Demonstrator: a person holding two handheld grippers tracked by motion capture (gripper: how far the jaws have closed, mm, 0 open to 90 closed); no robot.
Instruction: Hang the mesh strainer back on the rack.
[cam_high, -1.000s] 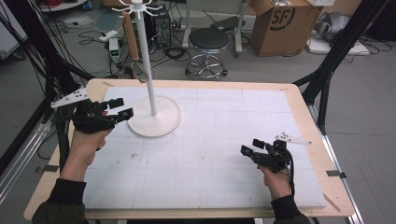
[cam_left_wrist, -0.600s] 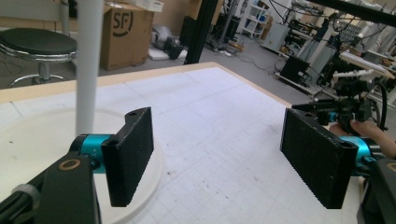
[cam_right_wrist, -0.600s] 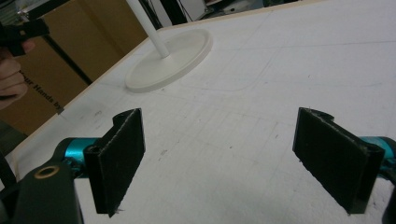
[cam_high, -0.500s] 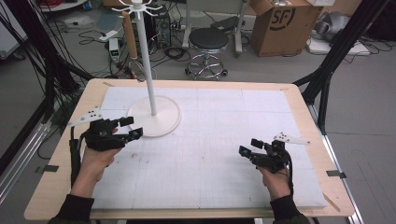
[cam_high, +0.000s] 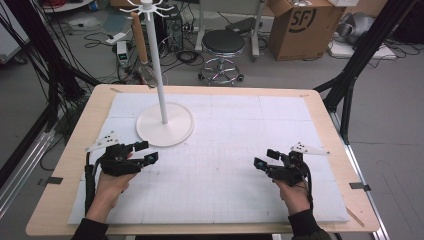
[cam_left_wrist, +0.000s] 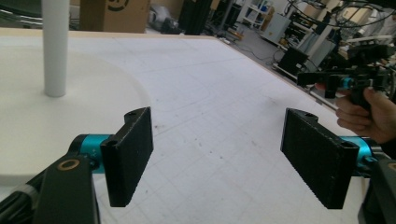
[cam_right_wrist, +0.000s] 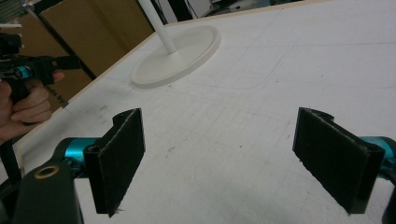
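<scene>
A white stand (cam_high: 165, 122) with a round base and a tall pole topped by hooks rises at the table's back left; its base shows in the left gripper view (cam_left_wrist: 56, 116) and the right gripper view (cam_right_wrist: 180, 53). My left gripper (cam_high: 146, 152) rests low over the white mat just in front of the base, open, nothing between its jaws (cam_left_wrist: 219, 154). My right gripper (cam_high: 266, 158) hovers over the mat at the right front, also open and empty (cam_right_wrist: 219, 158). Both point toward the table's middle.
A white mat (cam_high: 225, 150) covers the wooden table (cam_high: 65, 200). Beyond the far edge stand a black stool (cam_high: 222, 47), a cardboard box (cam_high: 300, 25) and tangled cables on the floor. Black frame legs (cam_high: 350, 75) rise at the right.
My left gripper has drawn back from beside the stand's base toward the table's front left. The right gripper has barely moved.
</scene>
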